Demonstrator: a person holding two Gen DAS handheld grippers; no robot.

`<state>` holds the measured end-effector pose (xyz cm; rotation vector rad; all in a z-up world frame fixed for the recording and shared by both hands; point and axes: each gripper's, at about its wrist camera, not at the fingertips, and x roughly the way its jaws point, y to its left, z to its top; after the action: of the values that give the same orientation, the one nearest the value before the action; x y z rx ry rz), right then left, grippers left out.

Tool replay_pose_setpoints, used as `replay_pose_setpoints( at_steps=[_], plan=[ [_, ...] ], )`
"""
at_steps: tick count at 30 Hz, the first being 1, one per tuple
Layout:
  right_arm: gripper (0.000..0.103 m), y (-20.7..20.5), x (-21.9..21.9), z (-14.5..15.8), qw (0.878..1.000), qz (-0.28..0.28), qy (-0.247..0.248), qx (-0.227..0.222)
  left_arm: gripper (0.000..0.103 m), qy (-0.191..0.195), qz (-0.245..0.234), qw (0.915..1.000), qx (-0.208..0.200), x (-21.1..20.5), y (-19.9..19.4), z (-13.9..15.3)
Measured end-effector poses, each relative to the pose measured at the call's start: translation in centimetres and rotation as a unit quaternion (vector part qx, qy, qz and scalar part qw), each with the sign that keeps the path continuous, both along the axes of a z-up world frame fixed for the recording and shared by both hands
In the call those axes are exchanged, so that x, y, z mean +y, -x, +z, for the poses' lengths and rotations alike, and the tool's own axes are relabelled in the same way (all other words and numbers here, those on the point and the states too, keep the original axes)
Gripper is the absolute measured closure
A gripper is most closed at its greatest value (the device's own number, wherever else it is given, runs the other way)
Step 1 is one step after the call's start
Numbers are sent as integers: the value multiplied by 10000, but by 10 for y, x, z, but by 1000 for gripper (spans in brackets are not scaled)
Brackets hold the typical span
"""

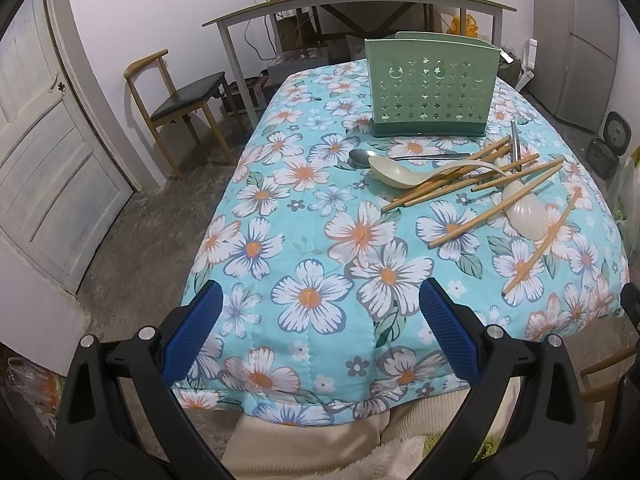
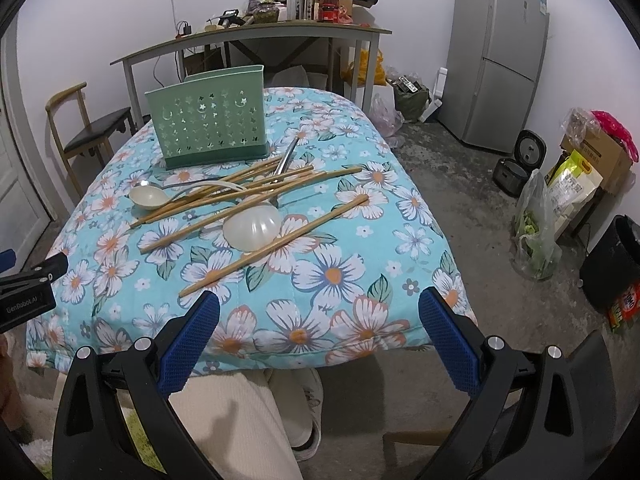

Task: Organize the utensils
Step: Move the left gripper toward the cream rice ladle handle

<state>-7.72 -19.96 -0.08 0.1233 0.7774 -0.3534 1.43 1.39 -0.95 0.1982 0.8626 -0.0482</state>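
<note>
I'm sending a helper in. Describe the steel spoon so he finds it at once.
Start at the green holder on the floral table. The pile of chopsticks lies in front of it. The steel spoon lies at its holder-side edge, the only shiny grey bowl, beside a cream ladle.

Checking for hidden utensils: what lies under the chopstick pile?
Under the chopsticks lie a beige ladle, a white ladle and metal utensil handles. Anything else beneath stays hidden.

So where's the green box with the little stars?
The green box stands upright at the far end of the flowery tablecloth, left of centre in the right wrist view, just behind the pile of chopsticks and spoons.
</note>
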Motion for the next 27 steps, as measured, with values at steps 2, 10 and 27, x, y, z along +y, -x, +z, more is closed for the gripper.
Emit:
replay_pose_setpoints(
  at_steps=[2,10,27],
  plan=[
    [6,-4,-1,1,10000,-7,-15,-13,8,-10,12,10000,27,1,-4,1],
    [6,-31,-2,2,9999,27,-113,43,8,-41,79,9996,250,3,-32,-4],
    [6,-99,21,10,9990,442,-100,-40,8,365,-167,9973,613,24,-110,-12]
  ],
)
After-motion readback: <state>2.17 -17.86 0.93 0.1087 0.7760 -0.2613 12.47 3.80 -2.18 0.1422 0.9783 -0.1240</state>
